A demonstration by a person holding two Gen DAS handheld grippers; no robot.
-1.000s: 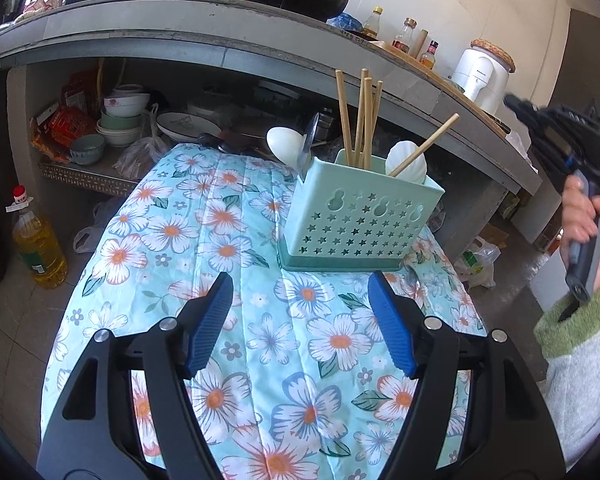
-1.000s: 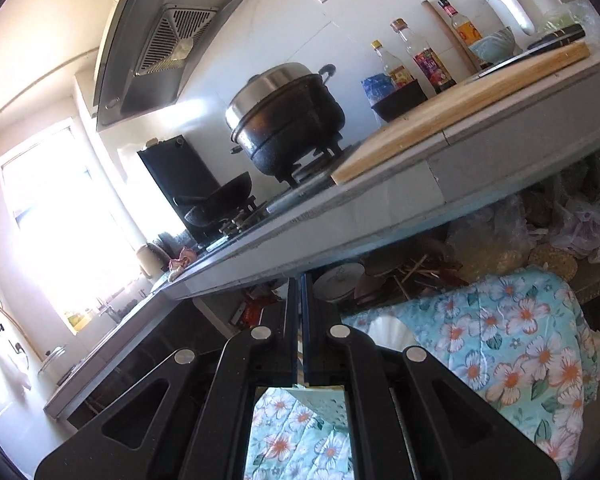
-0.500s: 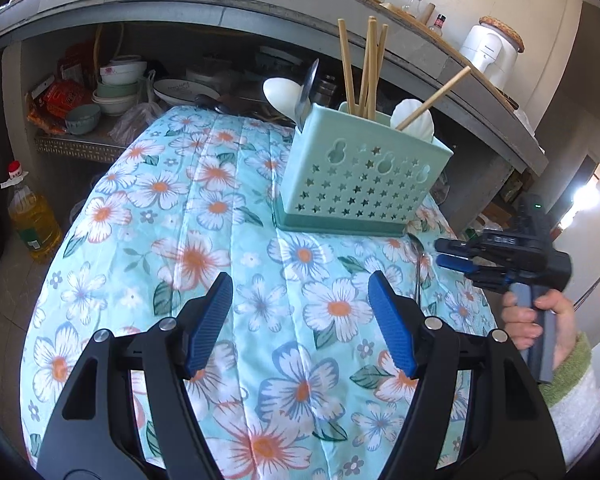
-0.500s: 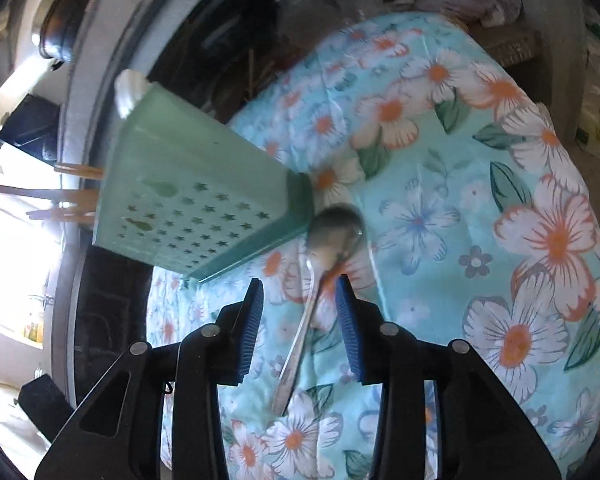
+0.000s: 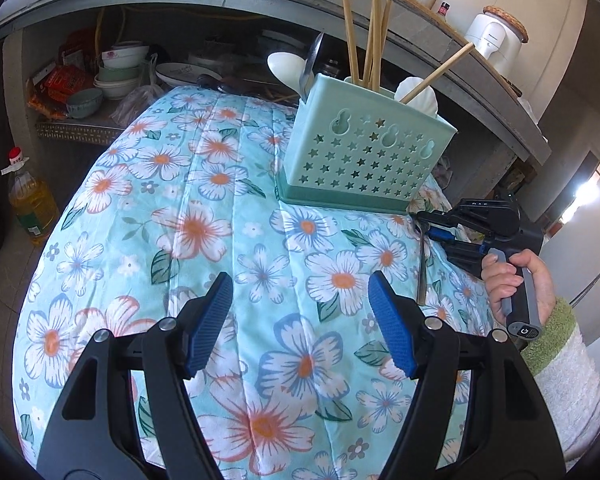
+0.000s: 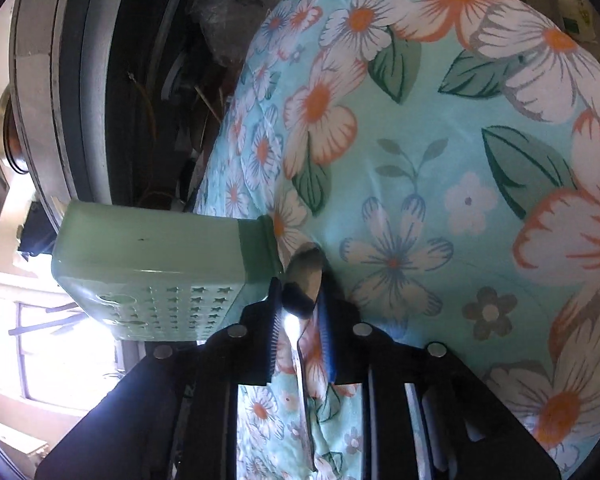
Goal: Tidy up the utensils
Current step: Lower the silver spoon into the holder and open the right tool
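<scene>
Right gripper (image 6: 300,312) jaws closing around metal spoon (image 6: 302,276) beside green caddy (image 6: 156,260); left gripper (image 5: 300,320) gapes, empty.

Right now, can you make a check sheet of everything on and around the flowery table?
Surface: flowered cloth covering the table.
Job's things: green caddy holding chopsticks and white spoons; metal spoon lying beside the caddy.
Clutter: nothing seen on the cloth.
Grippers: left gripper open, empty; right gripper closing with the metal spoon between its jaws.
Cables: nothing seen.
Surroundings: bowls under the counter, oil bottle on the floor, white appliance.
</scene>
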